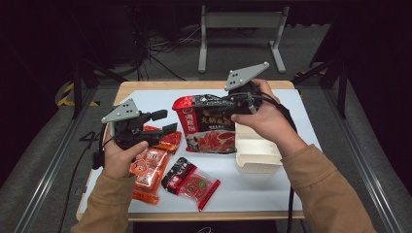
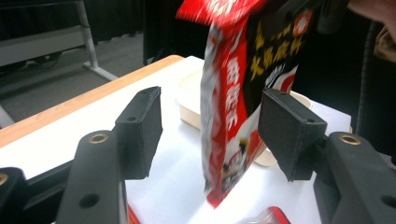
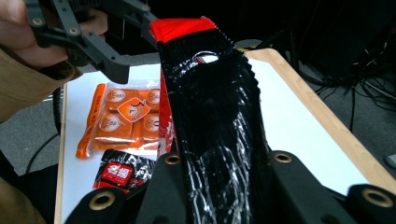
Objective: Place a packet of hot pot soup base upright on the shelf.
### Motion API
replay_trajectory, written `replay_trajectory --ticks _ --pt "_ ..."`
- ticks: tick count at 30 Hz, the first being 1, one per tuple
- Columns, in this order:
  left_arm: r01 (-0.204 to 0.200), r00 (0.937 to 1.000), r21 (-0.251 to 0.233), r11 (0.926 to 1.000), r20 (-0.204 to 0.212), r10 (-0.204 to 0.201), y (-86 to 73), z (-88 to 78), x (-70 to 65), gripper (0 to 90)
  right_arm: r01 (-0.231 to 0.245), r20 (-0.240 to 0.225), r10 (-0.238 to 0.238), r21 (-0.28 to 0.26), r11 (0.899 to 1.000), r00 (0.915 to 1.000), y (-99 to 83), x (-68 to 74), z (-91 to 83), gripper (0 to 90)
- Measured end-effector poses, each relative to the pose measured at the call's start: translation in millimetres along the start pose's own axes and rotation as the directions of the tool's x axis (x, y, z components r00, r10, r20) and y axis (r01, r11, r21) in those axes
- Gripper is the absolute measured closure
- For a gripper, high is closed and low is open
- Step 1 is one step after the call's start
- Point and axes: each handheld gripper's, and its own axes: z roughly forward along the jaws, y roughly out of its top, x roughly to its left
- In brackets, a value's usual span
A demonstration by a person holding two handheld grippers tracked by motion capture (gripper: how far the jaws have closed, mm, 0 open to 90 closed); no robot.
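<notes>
Near-left orange sachets (image 1: 148, 170); left gripper (image 1: 163, 122), jaws apart, gripping nothing; centre, black-red pouch (image 1: 209, 124), lifted beside the white tray (image 1: 257, 153), clamped in right gripper (image 1: 241, 103): glossy, soft, likely slippery, best held by its sealed edge.

The high view looks forward and down from above the person's side, taking in the whole worktop (image 1: 272, 194) and the floor beyond it. The left gripper view sits low and close behind its own fingers (image 2: 140, 130), facing across the worktop toward the bag (image 2: 233, 107) and the tub (image 2: 191, 100) behind it. The right gripper view looks along its fingers from just behind the bag (image 3: 215, 121), facing back toward the left gripper (image 3: 93, 42) and the orange packets (image 3: 121, 121). All three views share the bag; the high and right gripper views share the orange packets (image 1: 148, 170).
</notes>
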Motion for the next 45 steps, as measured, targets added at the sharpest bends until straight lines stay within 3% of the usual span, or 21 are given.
replay_trajectory --ticks 7,13,21,31,33,39,45 --pt "0.022 0.9996 0.015 0.9996 -0.018 -0.022 -3.6 -3.3 6.4 37.0 0.017 0.023 -0.017 0.002 1.0 0.9996 8.6 -9.1 -10.6 77.3" --pt "0.032 0.9986 0.026 0.9992 -0.042 -0.031 -8.3 -6.5 14.8 34.4 0.033 0.072 -0.034 0.007 0.999 0.9968 10.7 -24.5 -22.3 77.2" --pt "0.065 0.9973 0.034 0.9973 -0.035 -0.064 -12.3 -6.7 22.8 29.3 0.036 0.115 -0.036 0.0 0.999 0.9927 7.0 -43.4 -33.3 77.1" --pt "0.087 0.9945 -0.013 0.9962 -0.058 -0.087 -20.1 -8.7 31.3 30.4 0.053 0.165 -0.051 -0.006 0.999 0.9849 -2.8 -67.6 -47.5 77.0" --pt "0.097 0.9911 -0.004 0.9953 -0.092 -0.097 -21.9 -9.5 34.1 30.2 0.048 0.186 -0.047 -0.002 0.999 0.9814 -6.7 -74.6 -52.0 77.0" --pt "0.128 0.9825 0.031 0.9912 -0.14 -0.123 -27.1 -8.7 40.9 29.9 0.031 0.217 -0.031 0.004 1.0 0.9756 -14.4 -86.2 -59.6 77.0" --pt "0.139 0.9795 0.046 0.9892 -0.153 -0.131 -29.9 -8.2 45.1 28.9 0.037 0.23 -0.035 -0.002 0.999 0.9725 -23.3 -98.0 -65.5 76.8"
